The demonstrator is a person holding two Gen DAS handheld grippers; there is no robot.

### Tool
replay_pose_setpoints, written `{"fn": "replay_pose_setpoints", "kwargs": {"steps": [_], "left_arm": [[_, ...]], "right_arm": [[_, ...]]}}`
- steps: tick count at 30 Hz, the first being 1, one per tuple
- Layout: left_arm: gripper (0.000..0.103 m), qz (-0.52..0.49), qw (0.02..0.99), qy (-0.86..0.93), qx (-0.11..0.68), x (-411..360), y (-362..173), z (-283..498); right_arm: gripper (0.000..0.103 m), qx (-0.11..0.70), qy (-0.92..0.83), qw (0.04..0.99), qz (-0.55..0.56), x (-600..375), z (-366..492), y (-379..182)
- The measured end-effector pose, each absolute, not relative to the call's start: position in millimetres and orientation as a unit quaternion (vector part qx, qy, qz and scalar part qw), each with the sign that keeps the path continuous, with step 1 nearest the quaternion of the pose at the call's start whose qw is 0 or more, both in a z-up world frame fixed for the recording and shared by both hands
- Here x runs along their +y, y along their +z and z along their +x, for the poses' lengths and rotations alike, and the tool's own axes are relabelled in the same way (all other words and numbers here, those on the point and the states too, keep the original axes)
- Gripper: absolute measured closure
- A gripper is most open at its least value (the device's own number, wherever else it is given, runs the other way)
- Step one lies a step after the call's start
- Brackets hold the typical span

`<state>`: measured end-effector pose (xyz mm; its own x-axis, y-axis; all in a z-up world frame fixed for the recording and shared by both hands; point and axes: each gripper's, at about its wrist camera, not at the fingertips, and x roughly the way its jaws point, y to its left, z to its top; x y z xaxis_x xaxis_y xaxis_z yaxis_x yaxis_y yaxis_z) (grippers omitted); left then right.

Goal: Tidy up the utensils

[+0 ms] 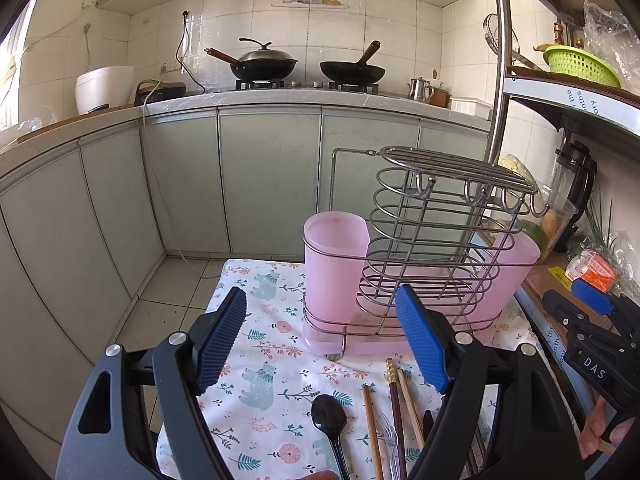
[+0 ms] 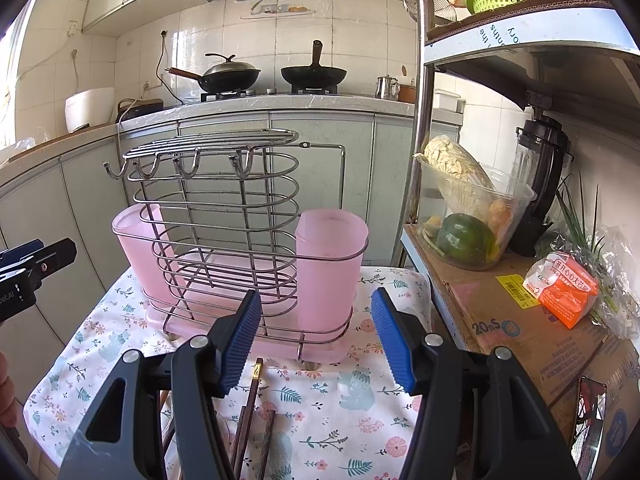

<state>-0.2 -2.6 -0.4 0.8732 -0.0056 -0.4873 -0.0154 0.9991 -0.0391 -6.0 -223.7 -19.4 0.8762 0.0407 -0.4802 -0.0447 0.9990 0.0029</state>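
A wire utensil rack [image 1: 432, 240] with two pink plastic cups [image 1: 335, 264] stands on a floral cloth; in the right wrist view the rack [image 2: 224, 220] shows its right pink cup [image 2: 330, 268]. Near the cloth's front lie a black spoon [image 1: 330, 420], wooden chopsticks [image 1: 372, 428] and a clear plastic fork [image 1: 390, 436]. My left gripper [image 1: 320, 356] is open above the cloth, nothing between its blue pads. My right gripper [image 2: 316, 340] is also open, hovering over dark chopsticks [image 2: 250, 404]. The right gripper [image 1: 592, 320] appears at the left view's right edge.
A small table under the floral cloth [image 2: 360, 400] drops off to tiled floor [image 1: 168, 300] on the left. A shelf unit on the right holds a cardboard sheet [image 2: 520, 320], a clear tub of vegetables [image 2: 472, 216], a blender [image 2: 540, 184] and an orange packet [image 2: 560, 288]. Kitchen cabinets and woks lie behind.
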Motion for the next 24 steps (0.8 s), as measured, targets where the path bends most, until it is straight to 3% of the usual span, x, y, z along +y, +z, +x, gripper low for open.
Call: {"fn": "replay_pose_setpoints", "kwargs": {"steps": [24], "left_arm": [[0.025,-0.021,0.967,0.003,0.252,-3.3,-1.8,0.2]], "right_arm": [[0.046,0.247,0.022,0.969,-0.006,-225.8,-5.9,-20.2]]}}
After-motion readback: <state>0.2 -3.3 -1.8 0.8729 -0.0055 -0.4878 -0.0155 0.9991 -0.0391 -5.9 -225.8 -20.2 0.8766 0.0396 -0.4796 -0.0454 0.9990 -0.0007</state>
